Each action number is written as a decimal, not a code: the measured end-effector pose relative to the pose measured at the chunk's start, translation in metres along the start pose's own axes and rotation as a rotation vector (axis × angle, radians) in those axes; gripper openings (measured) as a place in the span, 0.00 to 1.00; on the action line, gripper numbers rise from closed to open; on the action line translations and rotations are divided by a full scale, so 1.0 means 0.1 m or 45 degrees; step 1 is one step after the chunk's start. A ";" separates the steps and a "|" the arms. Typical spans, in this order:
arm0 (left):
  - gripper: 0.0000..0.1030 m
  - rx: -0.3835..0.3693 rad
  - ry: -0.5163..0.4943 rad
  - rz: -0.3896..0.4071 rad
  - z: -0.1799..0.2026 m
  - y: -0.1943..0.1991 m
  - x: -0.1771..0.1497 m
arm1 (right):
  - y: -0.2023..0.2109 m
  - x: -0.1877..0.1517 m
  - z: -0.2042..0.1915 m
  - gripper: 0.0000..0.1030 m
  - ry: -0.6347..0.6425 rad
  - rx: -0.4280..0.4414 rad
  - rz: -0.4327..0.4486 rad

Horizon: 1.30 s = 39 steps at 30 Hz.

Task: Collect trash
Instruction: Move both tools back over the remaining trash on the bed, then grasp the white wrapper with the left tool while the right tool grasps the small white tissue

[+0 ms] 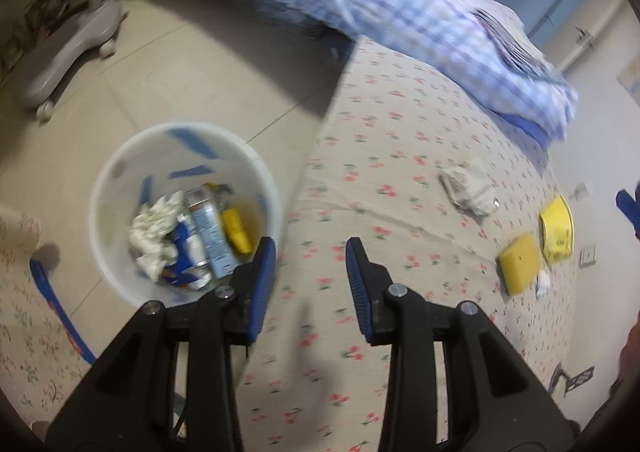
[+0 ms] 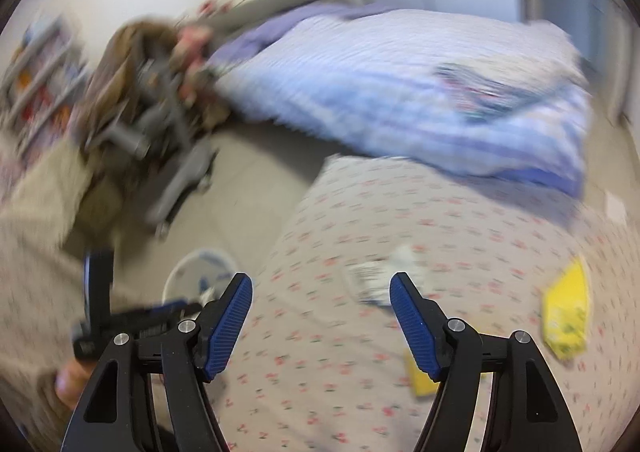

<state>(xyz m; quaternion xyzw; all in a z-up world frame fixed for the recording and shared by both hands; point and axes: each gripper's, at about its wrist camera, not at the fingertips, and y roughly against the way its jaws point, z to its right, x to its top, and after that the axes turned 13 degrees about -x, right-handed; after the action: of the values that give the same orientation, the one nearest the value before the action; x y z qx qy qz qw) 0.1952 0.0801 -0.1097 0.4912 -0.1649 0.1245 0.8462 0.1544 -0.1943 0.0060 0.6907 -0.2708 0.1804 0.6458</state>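
A white bin (image 1: 116,155) stands on the floor beside the bed and holds crumpled paper, a can and a yellow bottle. My left gripper (image 1: 310,264) is open and empty, over the bed edge just right of the bin. On the floral sheet lie a crumpled white wrapper (image 1: 468,185), a yellow sponge (image 1: 518,268), a yellow packet (image 1: 556,230) and a small white scrap (image 1: 543,284). My right gripper (image 2: 320,300) is open and empty above the bed, the wrapper (image 2: 376,280) just beyond its tips. The yellow packet (image 2: 568,316), the sponge (image 2: 420,376) and the bin (image 2: 188,272) show blurred there.
A blue checked quilt (image 1: 400,19) is bunched at the far end of the bed. A grey wheeled chair base (image 1: 68,47) stands on the tiled floor to the left. The left gripper (image 2: 104,316) shows at the lower left of the right wrist view.
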 end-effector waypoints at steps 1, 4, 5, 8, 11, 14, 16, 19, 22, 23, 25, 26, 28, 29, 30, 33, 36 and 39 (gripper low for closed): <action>0.40 -0.003 -0.030 0.003 0.09 -0.03 0.00 | 0.01 0.00 0.13 0.71 -0.046 -0.016 -0.001; 0.51 -0.018 -0.128 0.019 0.36 -0.11 0.02 | 0.05 -0.01 0.53 0.71 -0.167 -0.082 -0.005; 0.59 -0.034 -0.157 0.023 0.46 -0.15 0.03 | 0.05 -0.03 0.67 0.71 -0.202 -0.098 -0.015; 0.63 -0.083 -0.261 0.001 0.76 -0.29 0.06 | 0.03 -0.09 0.97 0.71 -0.282 -0.134 -0.048; 0.63 -0.076 -0.386 -0.010 1.11 -0.48 0.08 | 0.04 -0.17 1.24 0.71 -0.330 -0.168 -0.084; 0.63 -0.025 -0.544 -0.030 1.44 -0.70 0.08 | 0.02 -0.25 1.44 0.71 -0.387 -0.217 -0.133; 0.63 0.025 -0.658 -0.034 1.63 -0.83 0.06 | 0.00 -0.32 1.60 0.71 -0.434 -0.236 -0.164; 0.63 0.092 -0.799 -0.066 1.82 -1.05 0.02 | -0.02 -0.41 1.78 0.71 -0.483 -0.260 -0.198; 0.63 0.162 -0.896 -0.098 1.94 -1.29 0.01 | -0.01 -0.46 1.92 0.71 -0.497 -0.269 -0.210; 0.63 0.182 -0.924 -0.108 1.97 -1.38 0.01 | 0.00 -0.47 1.97 0.71 -0.506 -0.273 -0.212; 0.63 0.207 -0.964 -0.127 2.01 -1.50 -0.02 | 0.01 -0.49 2.06 0.71 -0.531 -0.277 -0.215; 0.63 0.211 -0.990 -0.146 2.02 -1.57 -0.05 | 0.01 -0.52 2.12 0.71 -0.545 -0.284 -0.219; 0.63 0.220 -1.013 -0.180 2.05 -1.68 -0.09 | -0.03 -0.55 2.19 0.71 -0.554 -0.302 -0.244; 0.63 0.225 -1.019 -0.198 2.05 -1.74 -0.11 | -0.05 -0.56 2.22 0.71 -0.554 -0.309 -0.256; 0.63 0.222 -1.011 -0.198 2.04 -1.77 -0.10 | -0.08 -0.57 2.25 0.71 -0.551 -0.315 -0.269; 0.49 0.187 -0.915 -0.188 2.01 -1.78 0.01 | -0.19 -0.63 2.30 0.71 -0.537 -0.347 -0.324; 0.25 0.127 -0.808 -0.200 1.93 -1.79 0.12 | -0.30 -0.68 2.32 0.71 -0.516 -0.361 -0.374; 0.12 0.107 -0.778 -0.203 1.91 -1.77 0.12 | -0.39 -0.71 2.29 0.71 -0.494 -0.356 -0.405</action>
<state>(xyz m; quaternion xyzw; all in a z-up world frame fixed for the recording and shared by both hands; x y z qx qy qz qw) 0.2426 -0.1726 -0.1565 0.5517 -0.3673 -0.0888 0.7435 0.0990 -0.4104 -0.0902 0.6502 -0.2997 -0.0980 0.6912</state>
